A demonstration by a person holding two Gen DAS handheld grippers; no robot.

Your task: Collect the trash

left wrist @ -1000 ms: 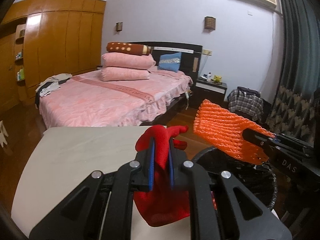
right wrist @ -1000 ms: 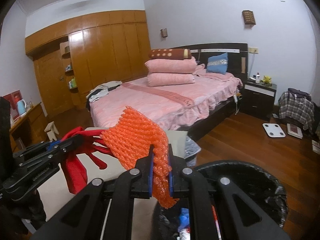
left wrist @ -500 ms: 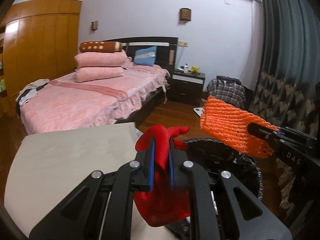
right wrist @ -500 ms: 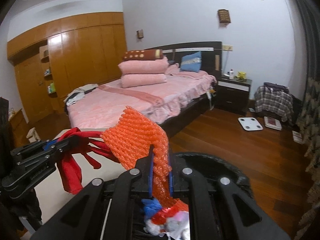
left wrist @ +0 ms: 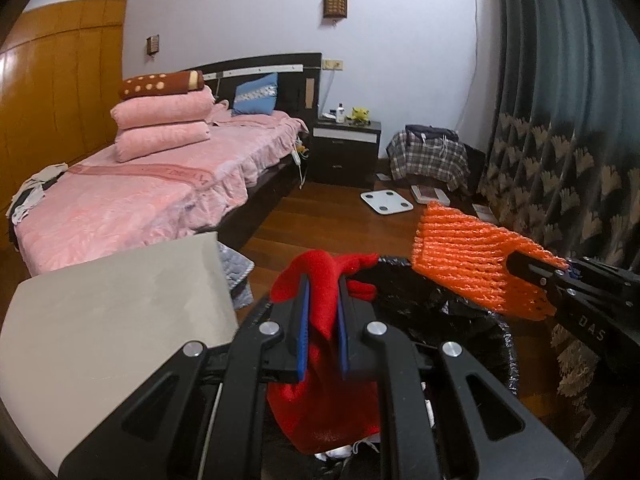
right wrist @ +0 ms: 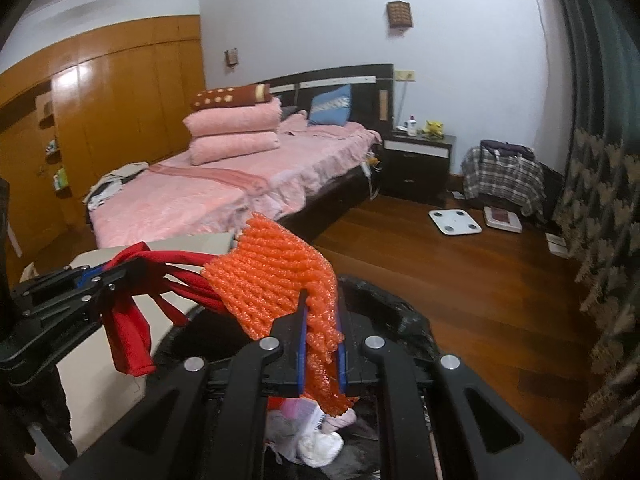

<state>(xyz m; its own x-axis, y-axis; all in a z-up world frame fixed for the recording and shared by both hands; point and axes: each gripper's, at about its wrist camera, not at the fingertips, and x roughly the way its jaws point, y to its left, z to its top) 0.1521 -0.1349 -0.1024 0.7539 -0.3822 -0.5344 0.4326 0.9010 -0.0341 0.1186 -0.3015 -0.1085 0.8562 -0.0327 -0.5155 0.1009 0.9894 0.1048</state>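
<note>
My left gripper [left wrist: 323, 284] is shut on a red glove [left wrist: 320, 408], which hangs over the near rim of a black-lined trash bin [left wrist: 456, 316]. It also shows at the left of the right wrist view [right wrist: 132, 272], with the red glove [right wrist: 128, 336] dangling. My right gripper [right wrist: 322, 300] is shut on an orange foam net [right wrist: 276, 280] and holds it above the bin [right wrist: 404, 316], whose bottom holds white and pink trash [right wrist: 320, 436]. The orange net [left wrist: 464, 256] shows at right in the left wrist view, over the bin's far side.
A beige table [left wrist: 112, 304] is at left of the bin. A pink bed [left wrist: 132, 196] stands behind, with a nightstand [left wrist: 346, 152], a white scale [left wrist: 386, 202] on the wood floor, and patterned curtains [left wrist: 560, 184] at right.
Both grippers have swung right, off the table and over the trash bin, each still holding its item. The bin's contents have come into view below.
</note>
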